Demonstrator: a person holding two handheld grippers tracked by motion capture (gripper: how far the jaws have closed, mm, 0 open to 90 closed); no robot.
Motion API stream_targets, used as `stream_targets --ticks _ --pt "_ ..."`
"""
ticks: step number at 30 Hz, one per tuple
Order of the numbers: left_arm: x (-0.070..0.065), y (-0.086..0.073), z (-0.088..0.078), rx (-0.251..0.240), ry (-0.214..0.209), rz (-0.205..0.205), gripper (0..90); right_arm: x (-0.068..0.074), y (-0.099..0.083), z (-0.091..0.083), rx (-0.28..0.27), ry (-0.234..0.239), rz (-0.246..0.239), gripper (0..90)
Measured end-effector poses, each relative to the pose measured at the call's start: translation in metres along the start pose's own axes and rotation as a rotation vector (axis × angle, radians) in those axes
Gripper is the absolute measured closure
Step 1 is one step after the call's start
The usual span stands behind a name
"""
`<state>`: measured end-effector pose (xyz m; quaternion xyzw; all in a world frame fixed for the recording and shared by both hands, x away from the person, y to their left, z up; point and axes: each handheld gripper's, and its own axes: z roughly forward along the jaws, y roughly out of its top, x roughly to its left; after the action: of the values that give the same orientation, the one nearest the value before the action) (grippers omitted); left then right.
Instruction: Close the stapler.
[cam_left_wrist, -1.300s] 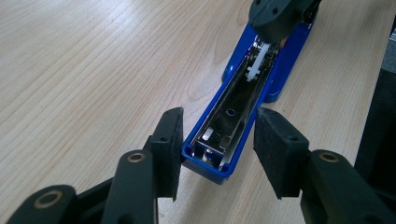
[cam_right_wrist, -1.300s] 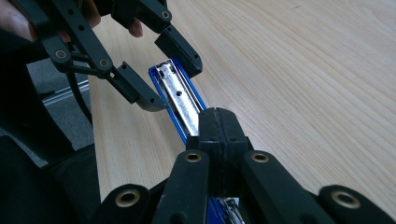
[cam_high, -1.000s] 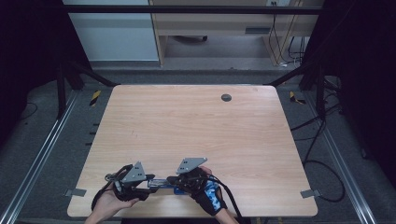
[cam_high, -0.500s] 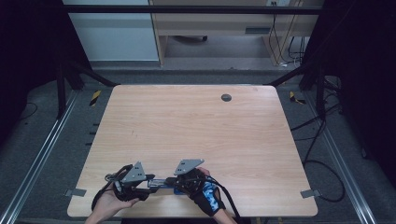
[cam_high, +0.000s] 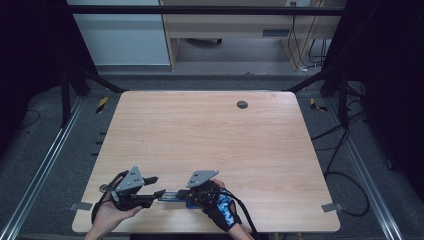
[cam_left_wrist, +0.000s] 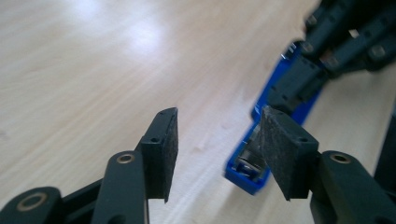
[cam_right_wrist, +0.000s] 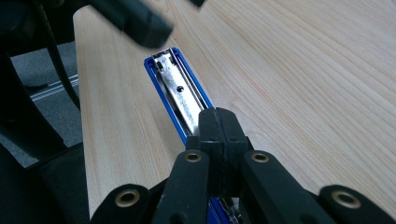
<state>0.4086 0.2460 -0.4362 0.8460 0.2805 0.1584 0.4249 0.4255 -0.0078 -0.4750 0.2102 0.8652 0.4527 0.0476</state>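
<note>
Between the earlier frames and now little has shifted on the table (cam_high: 200, 130); both hands sit at its near edge as before, and the left gripper (cam_high: 152, 186) has just been opening its jaws, which now stand spread with nothing between the pads; in the left gripper view one pad (cam_left_wrist: 280, 154) is just beside the near end of the stapler (cam_left_wrist: 261, 154), whether touching I cannot tell; the other pad hangs over bare wood. The stapler (cam_high: 170, 196) is blue, lies flat near the table's near edge between the two grippers, and shows a metal channel (cam_right_wrist: 180, 93) along its top; the right gripper (cam_right_wrist: 217, 128) has its jaws pressed together, pinching the stapler's far end from above, its tips resting on the channel.
</note>
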Motion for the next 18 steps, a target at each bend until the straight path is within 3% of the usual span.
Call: stream_targets --ticks 8,12,18 --pt "0.014 -0.010 -0.004 -0.072 0.135 -0.087 44.6 -0.001 0.000 0.000 -0.001 0.002 0.002 90.0" --pt "0.018 -0.015 -0.003 -0.079 0.169 -0.108 44.4 -0.001 0.000 0.001 -0.001 0.001 0.001 90.0" --pt "0.022 -0.022 0.000 -0.076 0.187 -0.121 44.3 0.000 0.000 0.000 0.002 0.001 0.004 90.0"
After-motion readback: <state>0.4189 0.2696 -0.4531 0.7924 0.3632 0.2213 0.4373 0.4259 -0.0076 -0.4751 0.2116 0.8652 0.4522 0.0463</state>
